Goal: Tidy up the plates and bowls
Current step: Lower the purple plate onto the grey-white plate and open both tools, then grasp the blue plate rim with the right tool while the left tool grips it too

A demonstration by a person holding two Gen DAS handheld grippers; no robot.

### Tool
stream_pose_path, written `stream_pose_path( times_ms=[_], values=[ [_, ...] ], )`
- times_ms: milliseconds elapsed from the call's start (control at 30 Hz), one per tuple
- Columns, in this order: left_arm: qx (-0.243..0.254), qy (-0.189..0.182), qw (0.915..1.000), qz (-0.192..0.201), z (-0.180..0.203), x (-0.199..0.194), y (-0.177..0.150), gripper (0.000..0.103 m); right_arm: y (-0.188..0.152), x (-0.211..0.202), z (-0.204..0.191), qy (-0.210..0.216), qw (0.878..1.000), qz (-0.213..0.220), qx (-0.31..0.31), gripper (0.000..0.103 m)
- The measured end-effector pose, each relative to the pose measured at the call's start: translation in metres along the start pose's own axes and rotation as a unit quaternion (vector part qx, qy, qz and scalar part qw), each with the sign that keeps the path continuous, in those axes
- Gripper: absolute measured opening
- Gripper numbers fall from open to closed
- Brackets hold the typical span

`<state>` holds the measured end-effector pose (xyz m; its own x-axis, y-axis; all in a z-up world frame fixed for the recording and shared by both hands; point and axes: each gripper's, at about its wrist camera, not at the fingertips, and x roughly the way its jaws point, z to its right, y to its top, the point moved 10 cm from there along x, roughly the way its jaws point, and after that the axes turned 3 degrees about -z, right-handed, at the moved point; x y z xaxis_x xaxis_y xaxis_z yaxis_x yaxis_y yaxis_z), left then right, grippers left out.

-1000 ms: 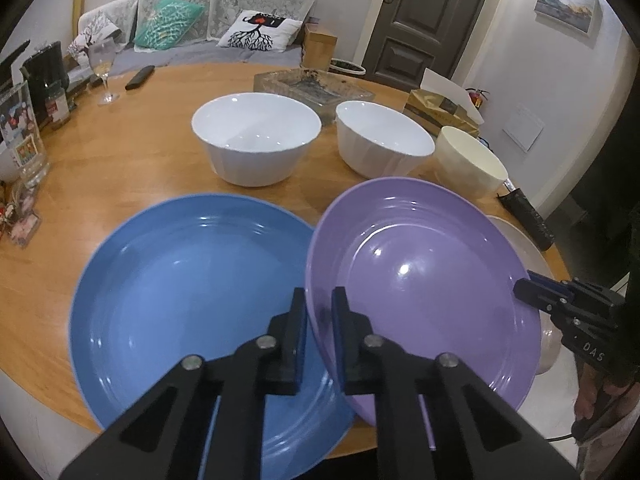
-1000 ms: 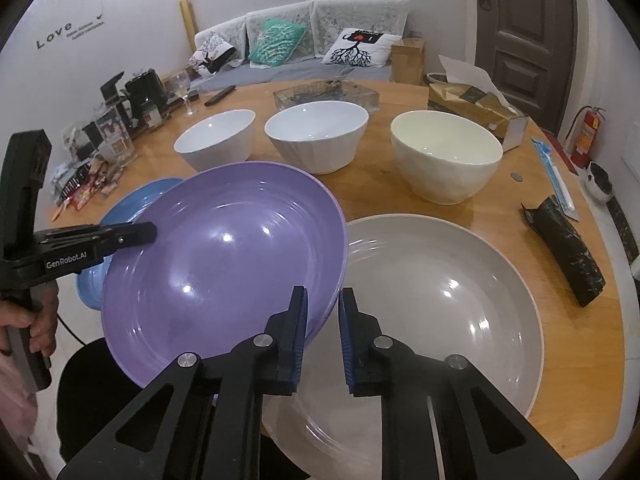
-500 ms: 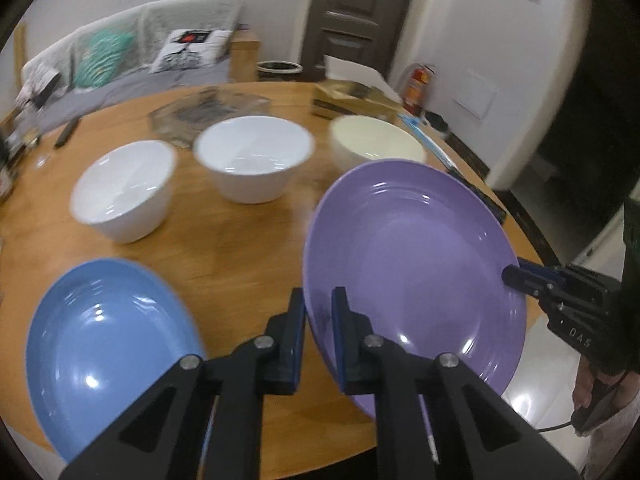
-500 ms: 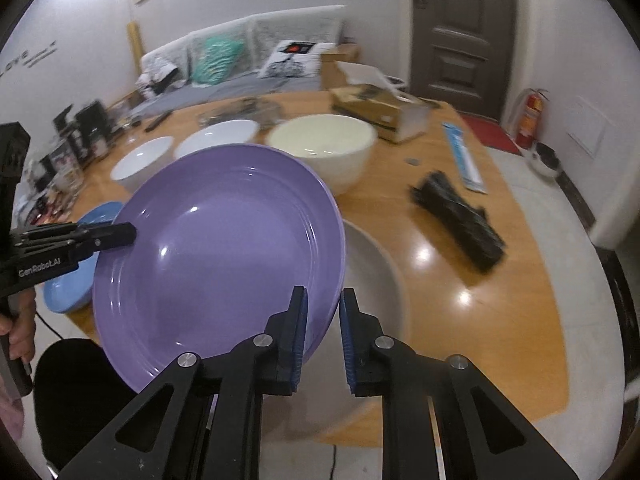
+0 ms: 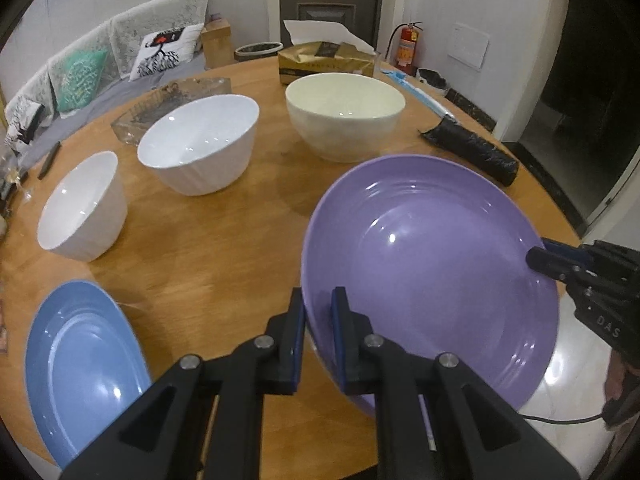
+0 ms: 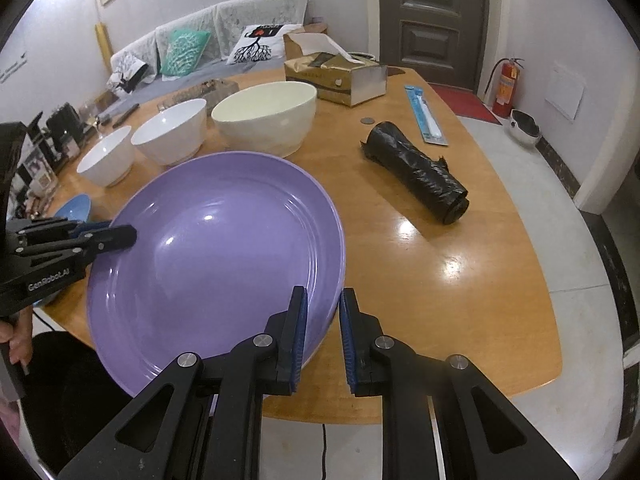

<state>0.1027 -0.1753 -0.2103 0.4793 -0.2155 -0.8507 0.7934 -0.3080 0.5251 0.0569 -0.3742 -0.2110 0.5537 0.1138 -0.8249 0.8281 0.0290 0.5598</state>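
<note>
Purple plate (image 5: pixel 432 276) is held up over the near edge of the wooden table (image 5: pixel 224 248), tilted, and gripped from 2 sides. The left gripper (image 5: pixel 318 336) is clenched on its rim at one side, with 1 pad under the plate and 1 pad on the inner face. The right gripper (image 6: pixel 323 332) is clenched on the rim at the opposite side in the same way (in the left wrist view it shows at the far right, on the plate edge). The blue plate (image 5: pixel 80 364) lies flat on the table near its edge, well apart from the purple one. Behind, 3 bowls stand upright in a row: the small white bowl (image 5: pixel 82 208), the larger white bowl (image 5: pixel 200 142) and the cream bowl (image 5: pixel 344 114), each just beside the next. A black roll (image 6: pixel 416 172) lies on the table to the side of the cream bowl, and a gold tissue box (image 6: pixel 336 76) stands behind the bowls.
</note>
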Motion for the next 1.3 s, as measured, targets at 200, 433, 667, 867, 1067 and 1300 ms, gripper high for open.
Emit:
stream_pose_path(
  times_ms=[200,433,667,867,1067,1300],
  values=[
    [0.011,0.011,0.9999,-0.002,-0.001,0.004,0.001,0.01,0.0,0.004,-0.003,-0.021,1.0,-0.008,-0.018,0.013],
    [0.024,0.035,0.9991,-0.003,-0.002,0.008,0.0,0.01,0.003,0.004,-0.007,-0.027,0.999,-0.013,-0.031,0.013],
    [0.03,0.035,0.9989,-0.006,-0.002,0.009,-0.001,0.011,0.008,0.001,-0.008,-0.042,0.998,-0.01,-0.04,0.014],
    [-0.036,-0.007,0.9988,0.033,-0.029,-0.026,0.008,0.026,0.023,-0.026,-0.024,0.005,0.999,0.035,-0.035,0.033],
    [-0.106,-0.003,0.9901,0.092,-0.095,-0.083,0.004,0.032,0.049,-0.052,-0.077,0.058,0.991,0.091,-0.075,0.068],
    [-0.164,0.068,0.9766,0.122,-0.194,-0.123,-0.035,0.057,0.071,-0.05,-0.172,0.125,0.975,0.125,-0.138,0.102]
  ],
)
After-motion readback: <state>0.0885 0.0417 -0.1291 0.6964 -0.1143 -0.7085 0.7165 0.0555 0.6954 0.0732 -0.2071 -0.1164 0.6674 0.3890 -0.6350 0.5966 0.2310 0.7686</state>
